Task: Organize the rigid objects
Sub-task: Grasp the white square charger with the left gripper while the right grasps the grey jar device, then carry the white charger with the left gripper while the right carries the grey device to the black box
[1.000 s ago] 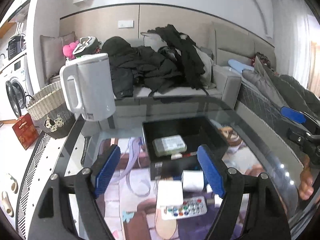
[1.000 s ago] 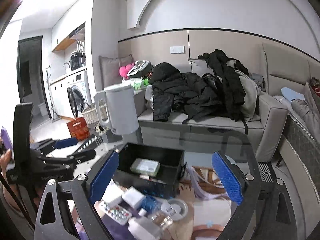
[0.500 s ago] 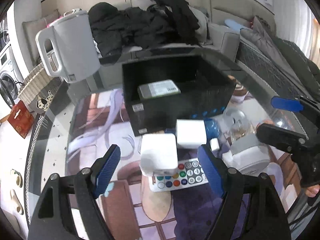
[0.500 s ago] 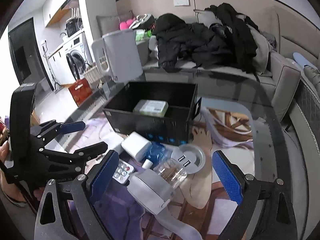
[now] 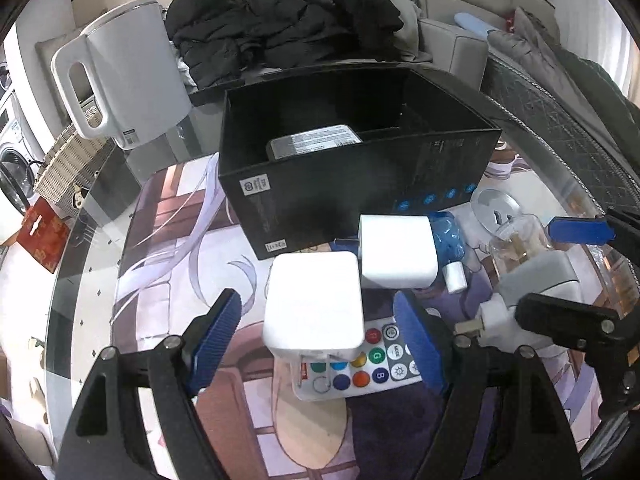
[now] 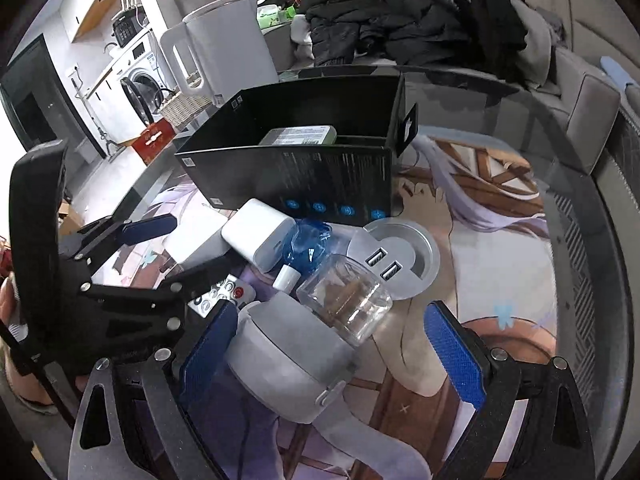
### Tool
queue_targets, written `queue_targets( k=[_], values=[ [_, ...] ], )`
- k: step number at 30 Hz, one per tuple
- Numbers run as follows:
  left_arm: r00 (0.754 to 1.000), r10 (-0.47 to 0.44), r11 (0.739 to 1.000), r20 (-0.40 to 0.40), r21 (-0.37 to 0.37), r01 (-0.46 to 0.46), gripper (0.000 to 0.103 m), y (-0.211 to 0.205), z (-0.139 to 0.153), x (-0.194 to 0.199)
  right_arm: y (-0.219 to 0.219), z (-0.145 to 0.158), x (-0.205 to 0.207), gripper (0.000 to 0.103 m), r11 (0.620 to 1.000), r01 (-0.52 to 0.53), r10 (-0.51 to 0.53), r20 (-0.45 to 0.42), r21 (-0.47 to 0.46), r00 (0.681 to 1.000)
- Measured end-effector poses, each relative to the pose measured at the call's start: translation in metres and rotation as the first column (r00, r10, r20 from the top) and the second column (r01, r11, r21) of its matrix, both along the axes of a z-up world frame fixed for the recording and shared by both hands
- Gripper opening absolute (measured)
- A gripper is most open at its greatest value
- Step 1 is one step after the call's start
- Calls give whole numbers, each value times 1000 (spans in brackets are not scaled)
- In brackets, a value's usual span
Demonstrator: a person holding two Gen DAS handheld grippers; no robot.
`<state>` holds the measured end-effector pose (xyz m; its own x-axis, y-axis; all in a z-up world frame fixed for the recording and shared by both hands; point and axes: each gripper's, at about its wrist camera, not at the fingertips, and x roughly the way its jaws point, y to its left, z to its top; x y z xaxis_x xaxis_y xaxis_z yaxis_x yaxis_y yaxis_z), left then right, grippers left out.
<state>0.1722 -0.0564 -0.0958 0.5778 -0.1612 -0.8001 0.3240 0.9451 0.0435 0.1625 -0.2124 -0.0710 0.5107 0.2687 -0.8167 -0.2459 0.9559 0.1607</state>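
Observation:
A black open box (image 5: 360, 184) stands on the glass table and holds a grey-green case (image 5: 314, 141). In front of it lie a white cube (image 5: 314, 306), a second white block (image 5: 396, 250), a colour-button remote (image 5: 360, 372), a blue wrapped item (image 5: 450, 236), a clear jar (image 6: 346, 300), a round USB hub (image 6: 394, 258) and a grey device (image 6: 286, 354). My left gripper (image 5: 320, 340) is open, its fingers either side of the white cube. My right gripper (image 6: 332, 356) is open, straddling the grey device and jar.
A white kettle (image 5: 120, 80) stands at the table's back left. A sofa with dark clothes (image 5: 288, 36) lies beyond. A wicker basket (image 5: 68, 164) and a washing machine (image 6: 138, 80) are on the left. The table's curved rim (image 6: 592, 248) runs on the right.
Both grippers have moved forward and down toward the table. The left now brackets the white cube; the right now brackets the grey device. Both stayed open.

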Motion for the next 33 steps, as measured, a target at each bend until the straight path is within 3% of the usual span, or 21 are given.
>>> queue_targets(
  k=[6, 8, 12, 15, 19, 28, 33],
  values=[
    [1000, 7, 1000, -1, -3, -7, 78, 4, 1, 4, -10, -1, -5, 96, 1000, -24, 24, -20, -11, 1000],
    [1000, -3, 1000, -17, -6, 3, 66, 4, 0, 6, -16, -2, -8, 96, 1000, -19, 19, -37, -3, 999],
    [998, -11, 1000, -63, -17, 10, 54, 2, -4, 10, -23, -2, -10, 95, 1000, -16, 16, -31, -13, 999],
    [995, 8, 999, -97, -39, -12, 43, 4, -6, 13, -21, -4, -9, 89, 1000, -22, 23, -45, 9, 999],
    [994, 13, 999, -110, -41, -17, 43, 5, -5, 10, -13, -8, -7, 70, 998, -55, 58, -85, 40, 995],
    [992, 26, 996, -125, -78, -36, 43, 11, 1, -11, -12, -7, -12, 68, 998, -50, 53, -82, 42, 995],
    [997, 25, 996, -75, -83, -31, 43, 12, 14, -23, -9, -4, -17, 68, 998, -40, 44, -85, 53, 995]
  ],
)
